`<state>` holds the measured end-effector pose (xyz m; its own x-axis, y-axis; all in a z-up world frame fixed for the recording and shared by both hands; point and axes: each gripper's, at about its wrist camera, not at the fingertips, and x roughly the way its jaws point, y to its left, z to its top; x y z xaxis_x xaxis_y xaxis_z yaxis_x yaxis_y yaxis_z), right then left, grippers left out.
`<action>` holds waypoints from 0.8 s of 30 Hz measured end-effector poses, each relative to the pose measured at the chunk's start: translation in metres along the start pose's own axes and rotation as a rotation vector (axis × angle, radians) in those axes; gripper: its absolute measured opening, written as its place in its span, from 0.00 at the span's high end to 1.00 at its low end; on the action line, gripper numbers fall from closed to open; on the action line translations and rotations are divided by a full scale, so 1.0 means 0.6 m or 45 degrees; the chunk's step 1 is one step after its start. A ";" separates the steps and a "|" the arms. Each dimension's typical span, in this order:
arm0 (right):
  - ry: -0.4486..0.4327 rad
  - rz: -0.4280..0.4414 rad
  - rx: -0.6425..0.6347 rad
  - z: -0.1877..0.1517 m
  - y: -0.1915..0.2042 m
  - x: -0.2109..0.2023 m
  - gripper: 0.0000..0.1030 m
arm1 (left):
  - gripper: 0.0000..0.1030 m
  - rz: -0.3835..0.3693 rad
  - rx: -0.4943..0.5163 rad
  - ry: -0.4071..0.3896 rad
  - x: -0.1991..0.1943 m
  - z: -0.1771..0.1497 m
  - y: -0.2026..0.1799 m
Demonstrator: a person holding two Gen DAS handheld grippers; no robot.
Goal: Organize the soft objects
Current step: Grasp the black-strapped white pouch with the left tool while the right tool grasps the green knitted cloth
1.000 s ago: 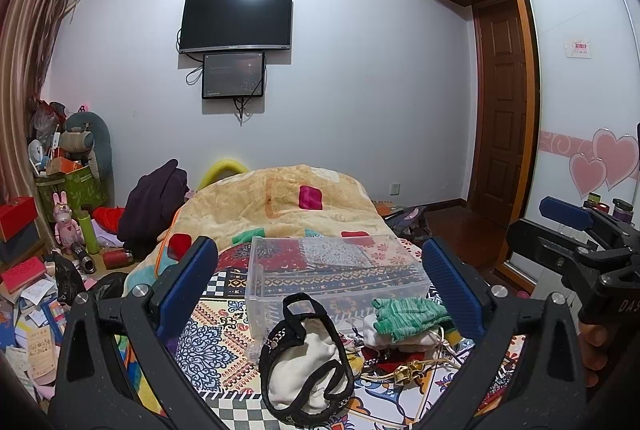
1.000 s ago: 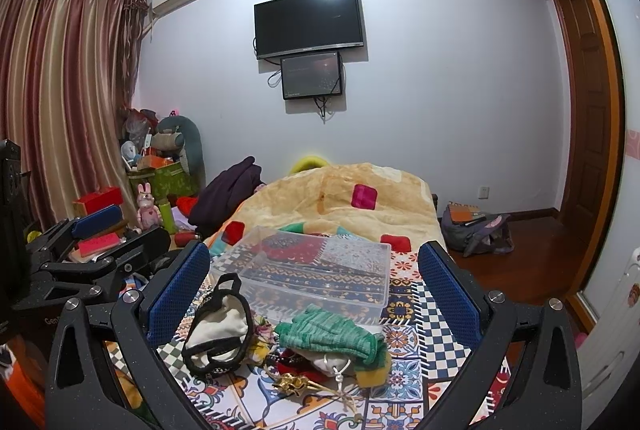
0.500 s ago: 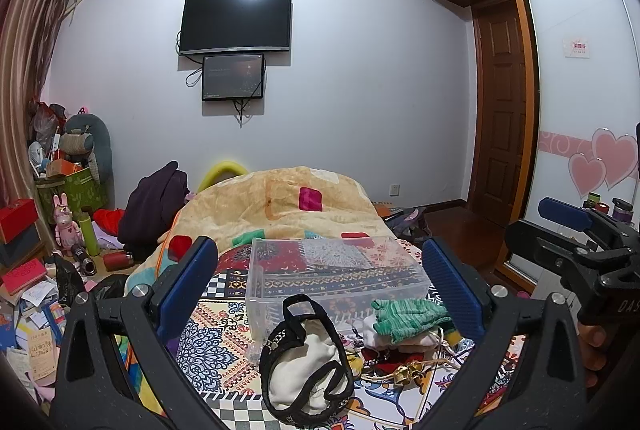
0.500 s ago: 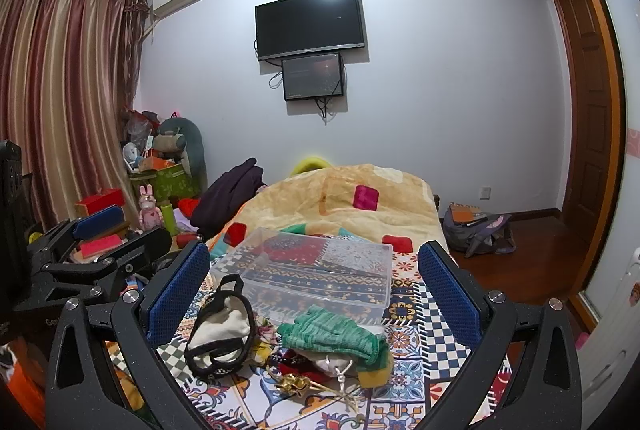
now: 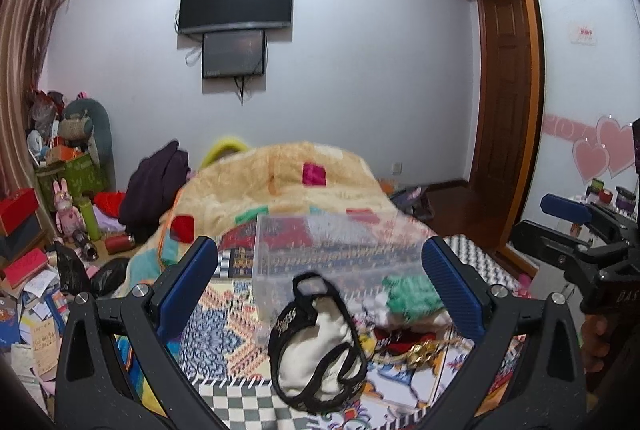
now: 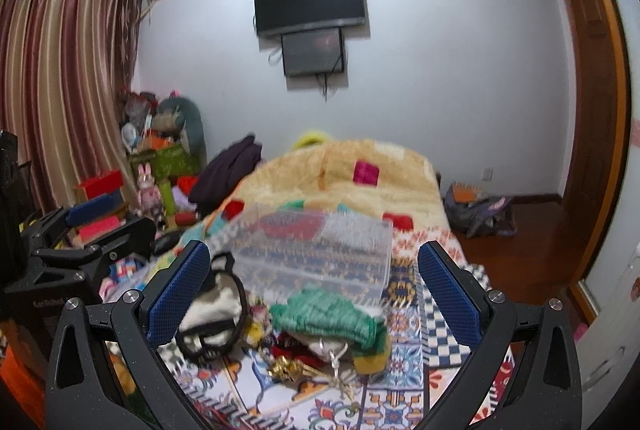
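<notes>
A clear plastic bin stands on the patterned bedspread; it also shows in the right wrist view. In front of it lie a cream pouch with black trim, a green knit piece on a small heap, and a gold tassel. My left gripper is open and empty, above the pouch. My right gripper is open and empty, above the green knit piece. Each gripper shows at the edge of the other's view.
A folded yellow blanket lies behind the bin. A dark garment and cluttered boxes and toys fill the floor at the left. A bag lies on the wooden floor at the right, near the door.
Both grippers have tilted down and moved a little closer to the heap, and the views are blurred by motion. Both stay open.
</notes>
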<state>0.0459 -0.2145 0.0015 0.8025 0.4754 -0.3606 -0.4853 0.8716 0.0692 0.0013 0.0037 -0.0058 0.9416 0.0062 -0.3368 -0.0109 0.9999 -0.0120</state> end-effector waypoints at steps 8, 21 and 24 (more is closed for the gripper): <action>0.293 0.064 0.049 -0.050 -0.032 0.073 0.00 | 0.00 -0.004 -0.014 0.244 0.079 -0.063 0.023; 0.464 0.127 0.064 -0.082 -0.056 0.142 0.29 | 0.30 -0.046 -0.141 0.424 0.162 -0.118 0.071; 0.482 0.121 0.053 -0.085 -0.056 0.153 0.32 | 0.38 -0.063 -0.151 0.455 0.172 -0.124 0.073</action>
<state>0.1183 -0.2065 -0.0813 0.5659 0.4833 -0.6680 -0.5303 0.8337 0.1539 0.0726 0.0471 -0.1113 0.7653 -0.0682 -0.6400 -0.0271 0.9901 -0.1380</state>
